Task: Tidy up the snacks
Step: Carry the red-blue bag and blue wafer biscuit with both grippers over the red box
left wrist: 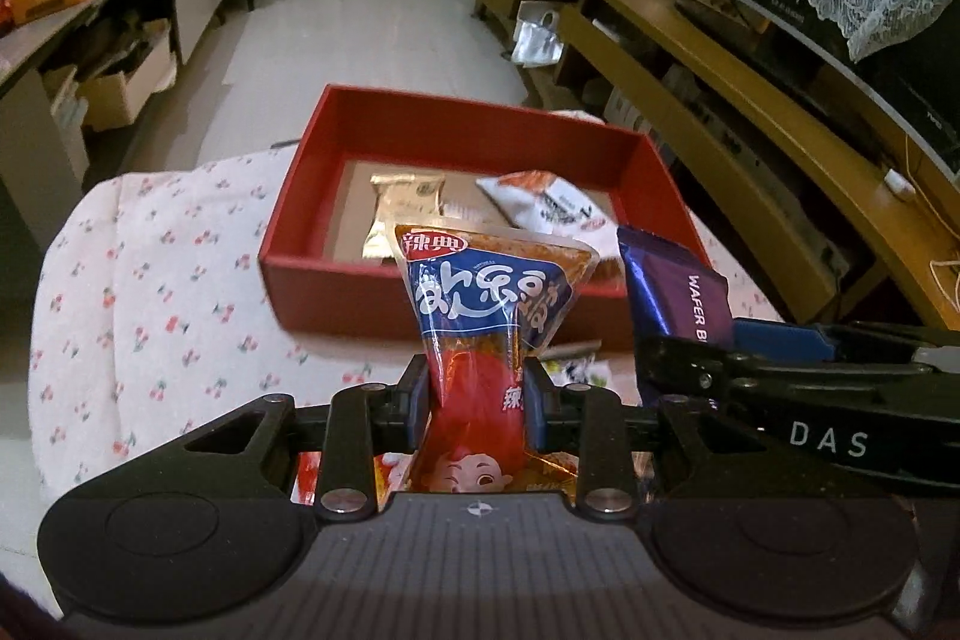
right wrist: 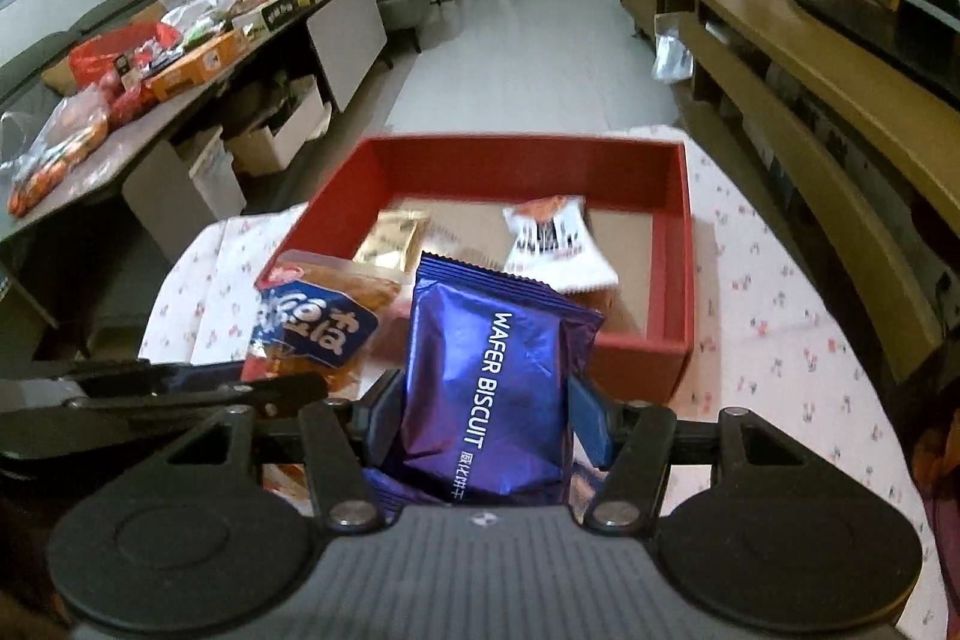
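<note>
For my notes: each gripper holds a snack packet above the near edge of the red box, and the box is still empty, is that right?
Not quite. The red box already holds two packets, a gold packet and a white packet, as the right wrist view shows. The rest stands: the left gripper holds the red-and-blue packet, the right gripper the purple wafer packet.

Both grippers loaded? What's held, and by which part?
Yes. Left gripper pinches the red-and-blue snack pouch at its middle. Right gripper clamps the purple wafer biscuit pack across its lower sides.
</note>
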The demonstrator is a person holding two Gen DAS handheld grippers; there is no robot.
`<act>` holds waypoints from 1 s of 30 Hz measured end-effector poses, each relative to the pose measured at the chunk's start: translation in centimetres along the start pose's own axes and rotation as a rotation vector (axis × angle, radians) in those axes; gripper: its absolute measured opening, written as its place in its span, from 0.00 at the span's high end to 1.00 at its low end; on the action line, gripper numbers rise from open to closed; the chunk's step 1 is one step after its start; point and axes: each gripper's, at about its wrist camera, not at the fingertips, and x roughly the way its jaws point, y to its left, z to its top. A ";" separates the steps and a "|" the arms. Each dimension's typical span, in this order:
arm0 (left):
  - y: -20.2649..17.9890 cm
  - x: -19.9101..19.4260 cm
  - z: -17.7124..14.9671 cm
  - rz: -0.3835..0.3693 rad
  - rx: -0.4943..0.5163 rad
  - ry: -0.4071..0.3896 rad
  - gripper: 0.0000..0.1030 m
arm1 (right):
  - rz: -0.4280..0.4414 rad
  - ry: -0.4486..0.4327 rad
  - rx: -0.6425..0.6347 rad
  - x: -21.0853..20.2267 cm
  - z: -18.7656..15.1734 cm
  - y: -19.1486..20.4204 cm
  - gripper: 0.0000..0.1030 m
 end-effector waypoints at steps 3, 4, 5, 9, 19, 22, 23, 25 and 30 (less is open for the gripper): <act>-0.3 0.5 0.8 0.003 0.004 -0.010 0.63 | -0.005 -0.014 0.000 0.4 1.1 -0.1 0.27; -0.3 0.6 1.2 0.005 0.005 -0.014 0.63 | -0.007 -0.018 0.000 0.5 1.4 -0.2 0.27; -0.3 0.8 1.5 0.006 0.006 -0.018 0.63 | -0.009 -0.021 0.001 0.6 1.6 -0.4 0.27; -0.4 1.3 2.6 0.012 0.012 -0.032 0.63 | -0.023 -0.036 -0.001 1.1 2.8 -0.6 0.27; -0.6 3.9 5.3 0.038 0.028 -0.052 0.63 | -0.057 -0.049 -0.004 3.7 5.5 -1.6 0.27; -0.4 4.8 5.9 0.048 0.029 -0.052 0.63 | -0.064 -0.048 -0.006 5.0 6.3 -1.9 0.27; -0.4 5.1 6.1 0.051 0.030 -0.052 0.63 | -0.067 -0.046 -0.004 5.3 6.5 -2.0 0.27; -0.3 5.7 6.3 0.058 0.032 -0.052 0.63 | -0.075 -0.041 -0.002 6.2 6.9 -2.3 0.27; 0.1 7.0 6.7 0.062 0.020 -0.041 0.63 | -0.089 -0.029 -0.006 7.8 7.5 -2.6 0.27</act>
